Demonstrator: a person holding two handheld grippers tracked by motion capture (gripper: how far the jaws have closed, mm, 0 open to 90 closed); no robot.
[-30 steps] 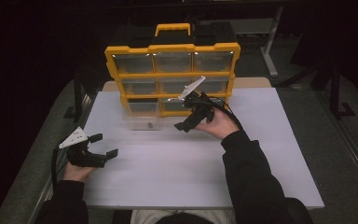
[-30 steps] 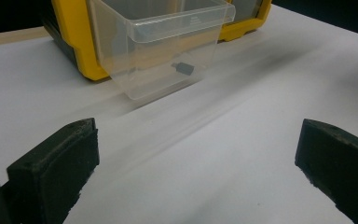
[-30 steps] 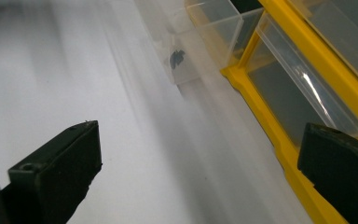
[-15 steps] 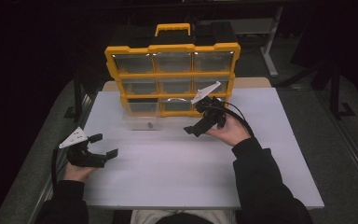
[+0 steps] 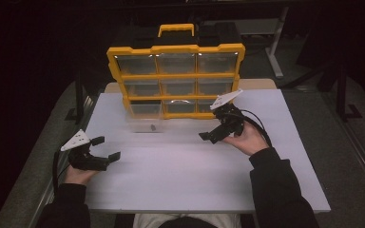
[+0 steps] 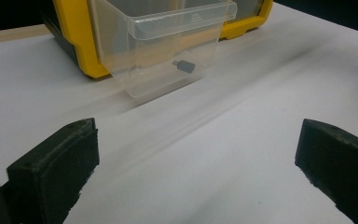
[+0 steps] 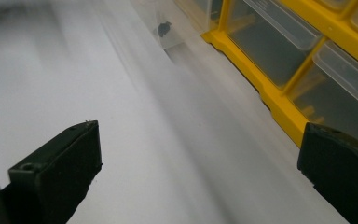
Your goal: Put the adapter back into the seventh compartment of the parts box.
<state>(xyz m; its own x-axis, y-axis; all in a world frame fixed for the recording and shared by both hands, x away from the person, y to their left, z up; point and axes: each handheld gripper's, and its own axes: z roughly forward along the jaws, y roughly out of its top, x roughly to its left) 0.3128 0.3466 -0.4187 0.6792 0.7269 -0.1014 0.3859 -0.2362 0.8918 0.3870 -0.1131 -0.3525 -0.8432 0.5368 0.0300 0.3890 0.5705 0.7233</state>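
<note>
High view had the clear drawer (image 5: 144,122) pulled out for reaching its small part (image 5: 152,127); both grippers, left (image 5: 105,148) and right (image 5: 210,136), gaped wide, holding nothing.

The left gripper (image 5: 103,148) sits low in the person's left hand (image 5: 78,173), its two black jaws spread wide with nothing between them, its grey plate tilted up on top. The right gripper (image 5: 210,135) is held farther forward in the right hand (image 5: 247,140), jaws likewise wide apart and empty, pointing down and leftward, with its cable looping behind the wrist.
</note>
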